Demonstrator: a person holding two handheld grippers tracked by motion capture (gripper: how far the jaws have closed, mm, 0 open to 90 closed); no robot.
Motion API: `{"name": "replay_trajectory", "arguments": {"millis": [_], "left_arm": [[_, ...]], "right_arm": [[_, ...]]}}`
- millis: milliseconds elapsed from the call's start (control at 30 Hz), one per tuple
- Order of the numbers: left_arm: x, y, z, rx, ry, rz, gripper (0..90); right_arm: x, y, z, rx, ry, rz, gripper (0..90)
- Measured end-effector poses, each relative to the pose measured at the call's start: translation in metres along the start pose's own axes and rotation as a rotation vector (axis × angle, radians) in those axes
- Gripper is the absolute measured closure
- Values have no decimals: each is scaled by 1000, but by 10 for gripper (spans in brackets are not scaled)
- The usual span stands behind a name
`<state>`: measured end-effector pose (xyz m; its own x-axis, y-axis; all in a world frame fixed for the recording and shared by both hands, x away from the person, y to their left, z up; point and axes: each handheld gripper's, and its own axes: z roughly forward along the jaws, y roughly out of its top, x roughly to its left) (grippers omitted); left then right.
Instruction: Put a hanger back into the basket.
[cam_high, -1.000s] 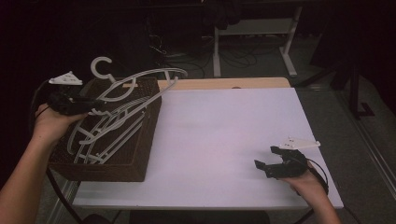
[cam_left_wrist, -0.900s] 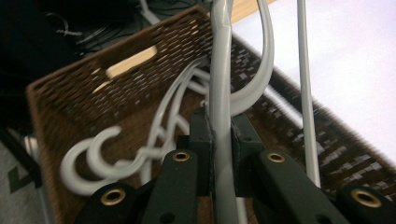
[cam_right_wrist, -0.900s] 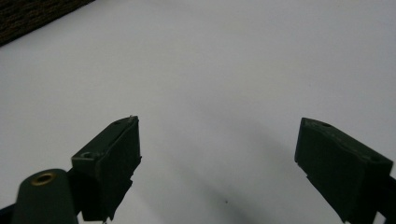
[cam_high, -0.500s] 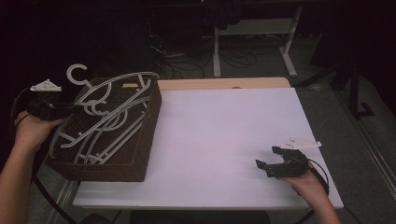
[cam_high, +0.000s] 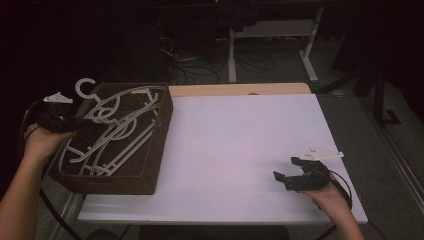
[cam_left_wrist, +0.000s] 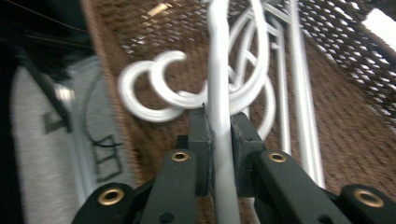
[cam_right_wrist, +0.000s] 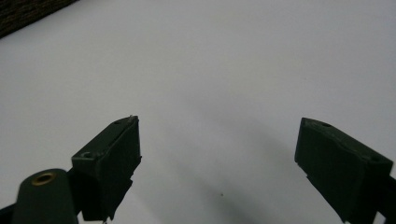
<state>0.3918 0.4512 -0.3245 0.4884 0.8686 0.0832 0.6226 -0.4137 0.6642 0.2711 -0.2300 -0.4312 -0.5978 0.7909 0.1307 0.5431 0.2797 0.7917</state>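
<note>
The left gripper (cam_left_wrist: 219, 140) held the white hanger (cam_left_wrist: 218, 88) low over the brown basket (cam_high: 155, 150), its jaws just easing apart; best let go fully before lifting away; farther off, the right gripper (cam_high: 295, 175) rested wide open on the table (cam_high: 240, 140)

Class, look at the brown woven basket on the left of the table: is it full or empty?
Not empty: the basket holds several white plastic hangers lying across one another, one hook poking over its far-left rim.
</note>
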Motion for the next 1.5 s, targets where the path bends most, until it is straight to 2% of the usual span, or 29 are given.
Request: {"name": "replay_trajectory", "arguments": {"millis": [33, 67, 133, 233, 367, 567, 833, 1067, 1200, 1500], "left_arm": [[-1, -1, 3, 8, 6, -1, 646], [-2, -2, 3, 0, -2, -5, 581], [-3, -1, 2, -24, -23, -26, 513], [-9, 3, -1, -53, -47, -19, 437], [-25, 9, -5, -109, -135, -23, 364], [-57, 20, -4, -191, -276, -9, 284], [-105, 30, 0, -275, -407, 46, 191], [-144, 29, 4, -301, -478, 110, 140], [-161, 27, 7, -304, -505, 147, 121], [-180, 18, 19, -288, -552, 184, 29]], "right_arm": [[0, 0, 0, 0, 0, -1, 139], [0, 0, 0, 0, 0, -1, 139], [0, 1, 0, -1, 1, 0, 139], [0, 1, 0, -1, 1, -4, 139], [2, 3, 0, -6, 5, -9, 139], [5, 10, -1, -8, 17, -25, 138], [7, 23, -5, -8, 36, -40, 124], [13, 41, -5, 0, 72, -67, 53], [14, 50, -4, -5, 89, -75, 31], [17, 68, -4, -28, 114, -99, 26]]}}
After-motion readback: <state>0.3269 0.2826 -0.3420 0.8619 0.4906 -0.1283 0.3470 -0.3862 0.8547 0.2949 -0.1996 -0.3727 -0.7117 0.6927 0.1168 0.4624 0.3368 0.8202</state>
